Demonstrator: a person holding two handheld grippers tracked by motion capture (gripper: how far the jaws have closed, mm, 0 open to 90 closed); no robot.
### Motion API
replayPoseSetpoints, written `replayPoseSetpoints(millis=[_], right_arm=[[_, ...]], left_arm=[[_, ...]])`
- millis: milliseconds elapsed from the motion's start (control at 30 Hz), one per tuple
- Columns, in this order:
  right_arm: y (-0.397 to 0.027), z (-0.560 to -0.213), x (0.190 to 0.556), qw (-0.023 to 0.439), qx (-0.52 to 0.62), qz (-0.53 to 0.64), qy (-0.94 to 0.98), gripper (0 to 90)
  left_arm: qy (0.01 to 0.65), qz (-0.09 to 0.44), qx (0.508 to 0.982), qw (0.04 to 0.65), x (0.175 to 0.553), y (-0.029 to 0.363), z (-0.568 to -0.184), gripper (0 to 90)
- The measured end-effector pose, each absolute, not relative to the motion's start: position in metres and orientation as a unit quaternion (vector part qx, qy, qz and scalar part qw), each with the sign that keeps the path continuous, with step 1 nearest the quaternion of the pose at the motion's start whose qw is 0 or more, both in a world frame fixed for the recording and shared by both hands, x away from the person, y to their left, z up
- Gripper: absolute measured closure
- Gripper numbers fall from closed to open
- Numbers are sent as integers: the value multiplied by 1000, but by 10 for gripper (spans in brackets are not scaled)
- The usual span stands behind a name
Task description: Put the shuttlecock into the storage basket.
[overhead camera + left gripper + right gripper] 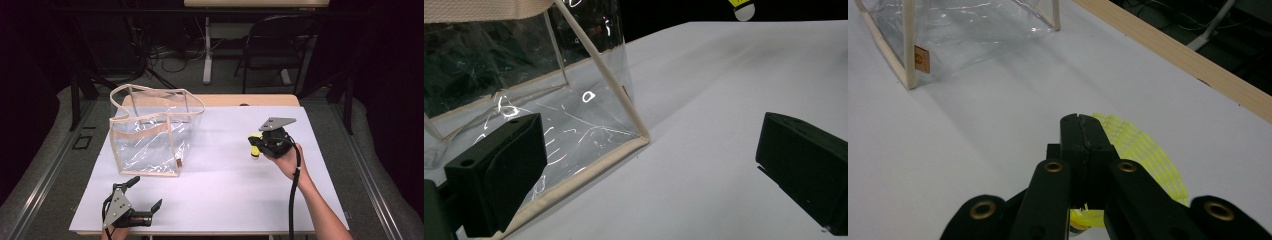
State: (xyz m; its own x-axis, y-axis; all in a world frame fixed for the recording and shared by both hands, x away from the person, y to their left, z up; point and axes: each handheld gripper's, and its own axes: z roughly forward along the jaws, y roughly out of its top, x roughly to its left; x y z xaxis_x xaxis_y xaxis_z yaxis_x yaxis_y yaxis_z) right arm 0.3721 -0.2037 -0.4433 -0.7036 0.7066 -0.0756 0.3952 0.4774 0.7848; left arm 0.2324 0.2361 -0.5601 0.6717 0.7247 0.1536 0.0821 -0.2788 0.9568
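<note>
Left tool (pixel 139 196), jaws wide and empty, rests just before clear bag (pixel 150 135); right tool (pixel 1082 131) clamps yellow shuttlecock (pixel 1143 150), bag well leftward.

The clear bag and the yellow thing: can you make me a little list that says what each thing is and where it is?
bag: clear plastic bag with beige edging, standing open on the table's left half
yellow thing: yellow netted shuttlecock, lifted above the white table
right gripper: right gripper shut on the shuttlecock's net skirt, right of the bag
left gripper: left gripper open, holding nothing, near the table's front edge by the bag's front corner
bag contents: looks empty
</note>
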Motion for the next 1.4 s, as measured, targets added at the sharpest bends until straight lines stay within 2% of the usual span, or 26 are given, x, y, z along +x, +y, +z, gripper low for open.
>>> replayPoseSetpoints(millis=[1400], right_arm=[[-166, -425, 388, 194, 303, 396, 845, 900]], left_arm=[[271, 301, 740, 537, 233, 236, -560, 0]])
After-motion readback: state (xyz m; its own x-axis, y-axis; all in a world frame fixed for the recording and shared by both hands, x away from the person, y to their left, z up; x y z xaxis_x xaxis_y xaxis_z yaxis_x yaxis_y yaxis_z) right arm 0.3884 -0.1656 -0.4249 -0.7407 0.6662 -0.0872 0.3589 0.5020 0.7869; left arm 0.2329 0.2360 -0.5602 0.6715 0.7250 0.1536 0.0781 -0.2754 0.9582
